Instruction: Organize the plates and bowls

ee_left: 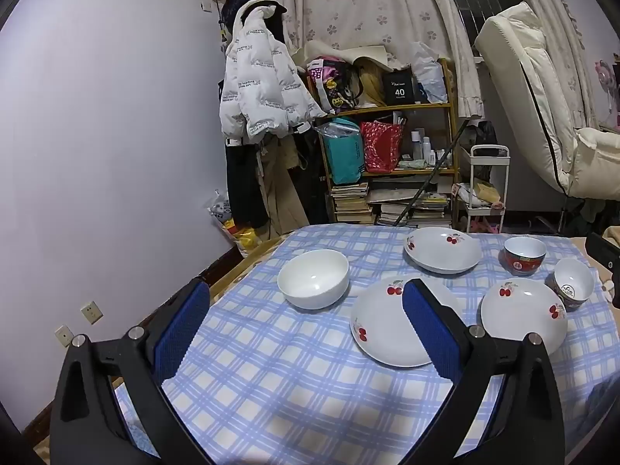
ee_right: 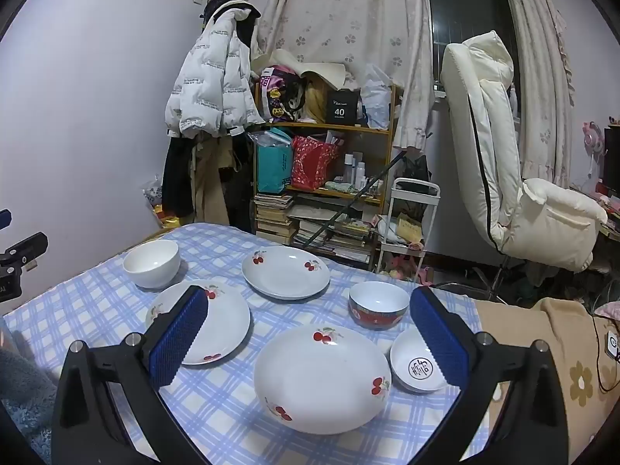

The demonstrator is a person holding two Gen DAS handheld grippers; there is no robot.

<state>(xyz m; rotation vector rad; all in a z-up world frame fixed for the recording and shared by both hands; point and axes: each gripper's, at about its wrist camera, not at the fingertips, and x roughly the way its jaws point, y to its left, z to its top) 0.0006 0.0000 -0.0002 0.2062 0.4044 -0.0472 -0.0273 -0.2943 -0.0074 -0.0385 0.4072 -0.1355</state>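
Three cherry-print plates are lying spread out singly on the checked tablecloth (ee_right: 217,407), none stacked, so the sorting looks not yet begun. The nearest plate (ee_right: 321,378) is sitting directly ahead of the right gripper (ee_right: 310,333), between its two fingers and below them. The left plate (ee_right: 221,325) is lying partly behind that gripper's left finger, and the far plate (ee_right: 286,271) is lying well beyond the tips. The bowls are likewise apart: the white bowl (ee_right: 152,263) is standing far off to the left, the red-banded bowl (ee_right: 378,306) just ahead of the right finger, and the small bowl with a printed character (ee_right: 416,364) touching or nearly touching the nearest plate, partly hidden by that finger.

The right gripper is hovering wide open and holding nothing, probably lined up for the nearest plate. The left gripper (ee_left: 306,329) is also gaping empty above the cloth, with the white bowl just past its tips.
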